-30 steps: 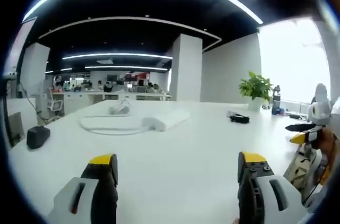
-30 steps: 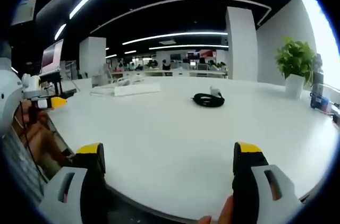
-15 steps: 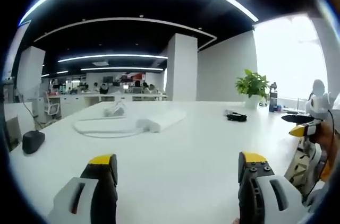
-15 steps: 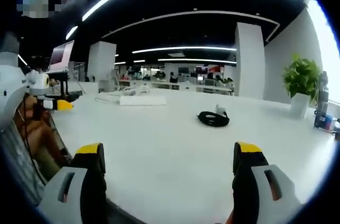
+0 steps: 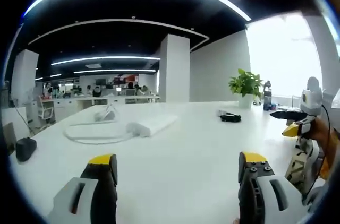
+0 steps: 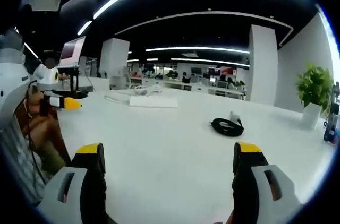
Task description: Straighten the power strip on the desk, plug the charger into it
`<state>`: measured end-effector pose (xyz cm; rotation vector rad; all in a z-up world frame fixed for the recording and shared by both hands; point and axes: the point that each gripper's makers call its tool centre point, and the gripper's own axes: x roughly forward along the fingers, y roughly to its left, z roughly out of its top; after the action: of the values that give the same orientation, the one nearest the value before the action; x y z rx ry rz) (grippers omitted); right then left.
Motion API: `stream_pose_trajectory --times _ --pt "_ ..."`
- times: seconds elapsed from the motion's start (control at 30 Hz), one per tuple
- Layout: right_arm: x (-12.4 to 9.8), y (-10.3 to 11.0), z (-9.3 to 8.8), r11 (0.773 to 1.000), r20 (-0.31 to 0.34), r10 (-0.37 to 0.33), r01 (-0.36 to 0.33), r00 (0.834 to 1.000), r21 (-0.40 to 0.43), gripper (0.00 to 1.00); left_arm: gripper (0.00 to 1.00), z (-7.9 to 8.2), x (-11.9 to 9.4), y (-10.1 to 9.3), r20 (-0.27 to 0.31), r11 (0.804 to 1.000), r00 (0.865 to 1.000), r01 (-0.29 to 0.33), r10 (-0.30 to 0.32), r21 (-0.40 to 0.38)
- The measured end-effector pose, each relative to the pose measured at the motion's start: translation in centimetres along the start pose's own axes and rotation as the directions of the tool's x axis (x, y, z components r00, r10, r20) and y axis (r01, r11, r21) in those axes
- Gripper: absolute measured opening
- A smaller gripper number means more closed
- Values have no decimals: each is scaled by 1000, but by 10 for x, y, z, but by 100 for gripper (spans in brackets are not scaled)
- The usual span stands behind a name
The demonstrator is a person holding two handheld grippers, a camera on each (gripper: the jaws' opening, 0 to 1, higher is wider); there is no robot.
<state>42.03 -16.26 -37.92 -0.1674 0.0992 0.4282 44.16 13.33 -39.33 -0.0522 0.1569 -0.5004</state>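
Note:
A white power strip (image 5: pixel 153 125) lies askew on the white desk (image 5: pixel 175 155), its white cable (image 5: pixel 95 134) looping to its left. It also lies far off in the right gripper view, power strip (image 6: pixel 153 102). The charger (image 6: pixel 227 126), a black coiled cord with a white plug, rests on the desk ahead of my right gripper (image 6: pixel 169 165); it is small and distant in the left gripper view, charger (image 5: pixel 228 117). My left gripper (image 5: pixel 176 171) is open, low over the desk, well short of the strip. The right gripper is open too, holding nothing.
A black mouse-like object (image 5: pixel 25 148) sits at the desk's left edge. A potted plant (image 5: pixel 245 87) and a bottle (image 5: pixel 266 95) stand at the far right. The other gripper (image 5: pixel 303 123) shows at the right edge. A monitor (image 6: pixel 73 54) stands far left.
Both cameras have panned: in the left gripper view the strip and mouse slid left; in the right gripper view the charger slid right and lower. Nothing on the desk has moved.

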Motion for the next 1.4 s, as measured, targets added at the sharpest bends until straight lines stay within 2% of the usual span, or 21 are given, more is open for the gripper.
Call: stream_pose_trajectory --times 0.47,0.8,1.0,1.23,1.4 --pt "22 7 10 997 32 78 -78 996 2 100 96 7 11 -6 0 999 999 48 -48 -11" --pt "37 6 16 992 16 122 -121 992 -44 100 96 15 20 -5 14 998 998 56 -56 -11" --pt "48 12 19 986 25 168 -168 985 -22 100 96 23 28 -3 20 997 997 70 -69 -13" --pt "57 13 26 979 45 203 -202 978 -27 100 96 23 33 -6 6 995 996 93 -93 -32" --pt "64 10 23 977 26 211 -210 977 -27 100 95 23 37 -6 2 994 995 101 -101 -30"
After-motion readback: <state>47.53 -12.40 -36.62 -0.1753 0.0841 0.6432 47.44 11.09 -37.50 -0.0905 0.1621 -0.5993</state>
